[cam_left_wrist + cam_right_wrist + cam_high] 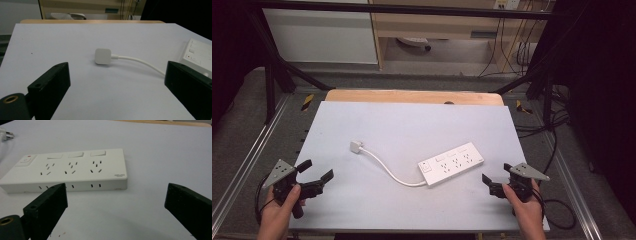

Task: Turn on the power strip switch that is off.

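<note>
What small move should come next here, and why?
Probably ease the left gripper forward toward the plug. Its jaws stand open with the plug lying loose between them farther up the table, while the right gripper, also open, faces the power strip; neither touches anything yet.

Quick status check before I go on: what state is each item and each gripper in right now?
Power strip: lying flat on the table, sockets up, nothing plugged in, untouched.
Plug: lying loose on the table, not in any socket.
Cord: slack, curving from plug to power strip.
Left gripper: open, holding nothing, at the table's near left edge.
Right gripper: open, holding nothing, just short of the power strip.
</note>
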Action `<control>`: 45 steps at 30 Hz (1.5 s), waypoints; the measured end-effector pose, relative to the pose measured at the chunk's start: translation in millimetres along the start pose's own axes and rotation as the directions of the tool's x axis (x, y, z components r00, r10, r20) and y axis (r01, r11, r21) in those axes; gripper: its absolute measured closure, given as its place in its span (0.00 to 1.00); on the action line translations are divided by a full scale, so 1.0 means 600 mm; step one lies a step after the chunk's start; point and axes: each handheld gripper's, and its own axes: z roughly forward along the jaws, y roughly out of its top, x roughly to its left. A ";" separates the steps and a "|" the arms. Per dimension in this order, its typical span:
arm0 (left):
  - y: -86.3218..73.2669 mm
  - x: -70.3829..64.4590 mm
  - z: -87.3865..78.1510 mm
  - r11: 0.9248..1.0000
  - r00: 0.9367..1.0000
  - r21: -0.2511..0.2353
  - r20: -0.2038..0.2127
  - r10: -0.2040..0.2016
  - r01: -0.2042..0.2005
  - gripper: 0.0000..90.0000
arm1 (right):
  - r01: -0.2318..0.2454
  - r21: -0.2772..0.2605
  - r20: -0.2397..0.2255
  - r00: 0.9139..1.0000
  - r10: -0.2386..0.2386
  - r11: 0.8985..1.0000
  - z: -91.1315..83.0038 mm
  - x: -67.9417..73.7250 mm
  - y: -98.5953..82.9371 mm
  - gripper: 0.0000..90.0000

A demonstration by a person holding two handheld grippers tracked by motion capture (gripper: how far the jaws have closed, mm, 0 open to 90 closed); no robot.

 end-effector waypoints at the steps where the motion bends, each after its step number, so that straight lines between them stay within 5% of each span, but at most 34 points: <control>1: 0.000 -0.001 0.000 1.000 1.000 0.006 -0.002 0.004 -0.004 0.07 | -0.002 0.003 0.001 1.000 0.002 1.000 0.000 0.000 0.000 0.05; 26: -0.002 -0.011 0.009 0.997 0.998 0.043 0.021 0.062 -0.063 0.06 | -0.031 0.010 -0.015 0.999 0.031 0.999 -0.013 0.001 0.024 0.03; 33: -0.003 -0.014 0.010 0.997 0.998 0.045 0.020 0.065 -0.066 0.06 | -0.077 -0.015 -0.017 0.997 0.076 0.997 -0.014 0.003 0.033 0.02; 45: -0.003 -0.014 0.011 0.996 0.997 0.052 0.021 0.073 -0.074 0.06 | -0.067 -0.041 -0.032 0.997 0.065 0.997 -0.019 0.012 0.045 0.03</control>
